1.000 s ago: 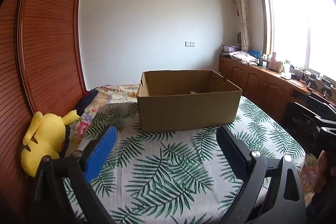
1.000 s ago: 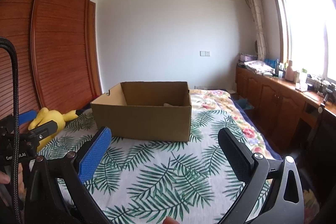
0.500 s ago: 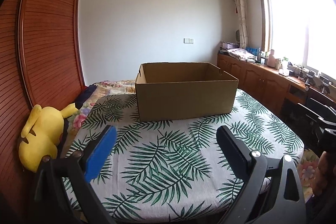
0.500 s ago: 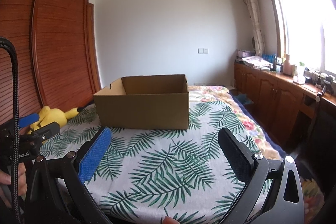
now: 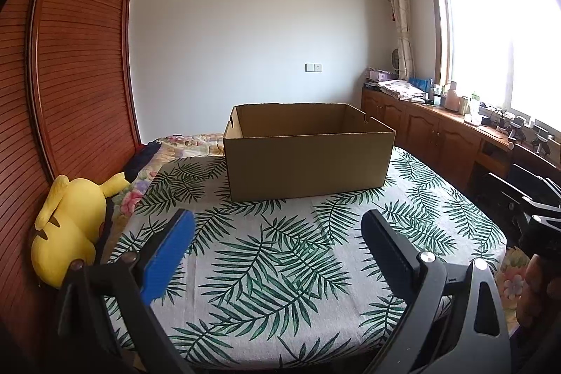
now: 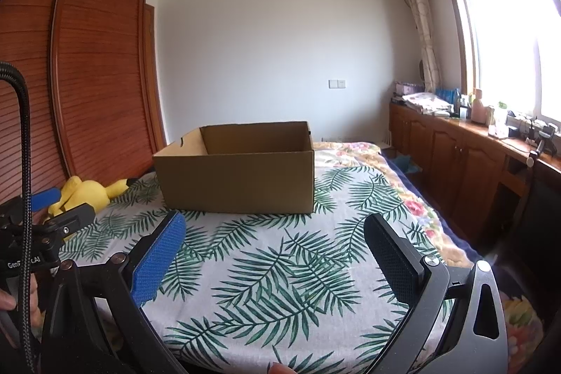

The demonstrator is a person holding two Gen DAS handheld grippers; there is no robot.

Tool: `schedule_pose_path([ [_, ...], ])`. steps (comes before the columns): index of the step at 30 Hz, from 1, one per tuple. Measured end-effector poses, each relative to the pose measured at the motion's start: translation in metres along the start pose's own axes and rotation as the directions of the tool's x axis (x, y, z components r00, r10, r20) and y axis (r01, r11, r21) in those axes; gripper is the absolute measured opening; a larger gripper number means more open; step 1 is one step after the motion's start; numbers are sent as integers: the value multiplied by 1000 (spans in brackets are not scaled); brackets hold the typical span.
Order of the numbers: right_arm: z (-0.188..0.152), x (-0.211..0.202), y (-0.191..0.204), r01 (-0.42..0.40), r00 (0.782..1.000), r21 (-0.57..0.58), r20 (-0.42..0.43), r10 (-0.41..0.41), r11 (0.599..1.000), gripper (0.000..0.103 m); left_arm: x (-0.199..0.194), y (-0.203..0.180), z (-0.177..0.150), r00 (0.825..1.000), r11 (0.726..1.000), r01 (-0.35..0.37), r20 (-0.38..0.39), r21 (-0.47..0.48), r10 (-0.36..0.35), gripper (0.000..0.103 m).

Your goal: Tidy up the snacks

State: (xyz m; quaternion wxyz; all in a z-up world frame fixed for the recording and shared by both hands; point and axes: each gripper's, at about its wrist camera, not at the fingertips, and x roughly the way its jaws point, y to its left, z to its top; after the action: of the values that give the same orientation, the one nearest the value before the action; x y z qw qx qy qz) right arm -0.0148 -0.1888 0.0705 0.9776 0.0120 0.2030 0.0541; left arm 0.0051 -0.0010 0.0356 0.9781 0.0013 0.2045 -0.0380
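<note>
Barely begun, by the look of it: open box standing near the far edge of the leaf-print table, toward the left corner in the right view, nothing visible inside from this low angle, floor of it hidden. No snacks in sight anywhere on the cloth. Left gripper spread wide and holding nothing, hovering over the near edge; right gripper likewise spread and bare, also at the near edge. Plush lying off the left edge, beside the wardrobe, well apart from the box. Still to do, judging from this: finding the snacks, picking them up, setting them in the box
</note>
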Motion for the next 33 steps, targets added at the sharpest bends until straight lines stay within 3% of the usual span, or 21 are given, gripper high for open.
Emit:
schedule_pose_path([
  [33,-1,-3,-2,12,1000,5,7,-12,1000,103,-7,-2,1,1000,1000,6,8,-4,-6,97],
])
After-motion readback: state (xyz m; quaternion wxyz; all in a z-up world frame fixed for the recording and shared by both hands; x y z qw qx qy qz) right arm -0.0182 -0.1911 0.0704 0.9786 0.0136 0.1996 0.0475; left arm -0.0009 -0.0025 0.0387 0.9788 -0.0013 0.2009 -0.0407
